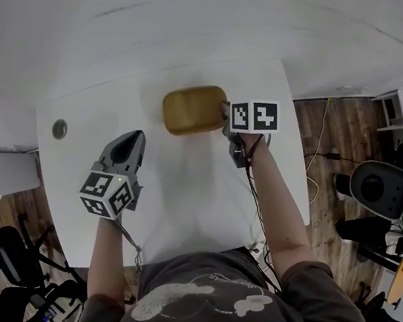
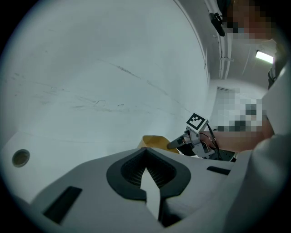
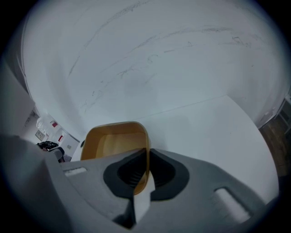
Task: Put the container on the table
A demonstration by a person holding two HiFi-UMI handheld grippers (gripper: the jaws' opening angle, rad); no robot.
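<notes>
Keeping the yellow container [image 1: 190, 110] level, its rim pinched in the right gripper [image 1: 224, 116], seems wise until its base sits flat at the upper middle of the table [image 1: 205, 187], the left gripper [image 1: 134, 139] closed and empty.

No legible text, label or number

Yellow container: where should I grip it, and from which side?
Grip the thin upright wall of the yellow container at its rim, on the person's right side, coming in angled down with one jaw inside and one outside. It is open-topped and looks too wide to span; the wall fits between the jaws. The right tool is shut on it this way.
</notes>
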